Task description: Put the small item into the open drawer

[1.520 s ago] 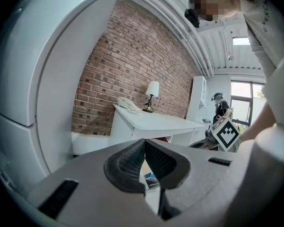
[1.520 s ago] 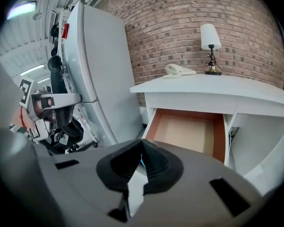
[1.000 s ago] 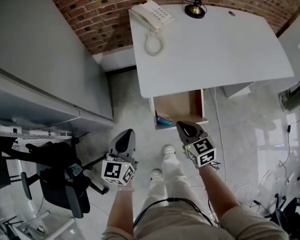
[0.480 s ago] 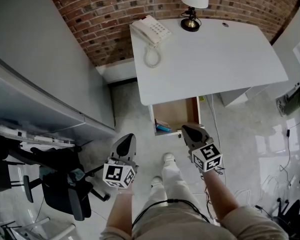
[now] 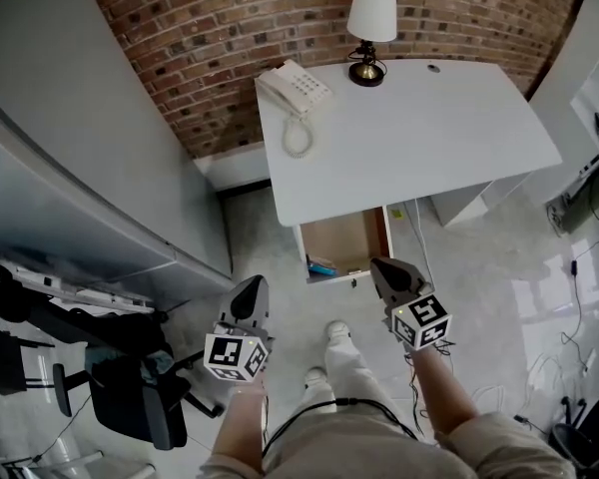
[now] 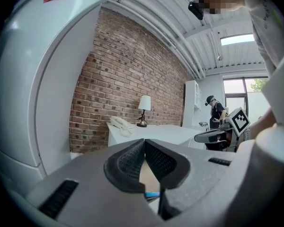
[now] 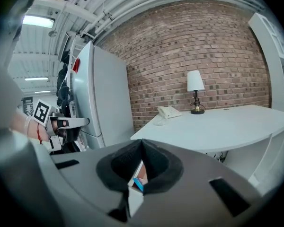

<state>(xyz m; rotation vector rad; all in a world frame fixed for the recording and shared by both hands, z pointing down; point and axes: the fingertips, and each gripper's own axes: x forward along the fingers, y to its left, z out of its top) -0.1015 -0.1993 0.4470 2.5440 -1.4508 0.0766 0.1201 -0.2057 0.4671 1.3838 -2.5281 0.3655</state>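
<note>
Backing off from the drawer [image 5: 347,241], the left gripper [image 5: 251,291] and right gripper [image 5: 388,271] (both shut, empty) are nearing the chair [image 5: 128,405], risking a bump.

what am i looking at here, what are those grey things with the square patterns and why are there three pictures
No robot here: a person holds a two-jaw gripper in each hand. The cubes with square markers are part of them. The top-down picture is from a camera on the person's head: it shows the left gripper and the right gripper before a white desk. The other two pictures are from cameras riding on each gripper, looking along its jaws. On the desk stand a phone and a lamp. Below it a drawer is open, with a small blue item inside. Both grippers are shut and hold nothing.
</note>
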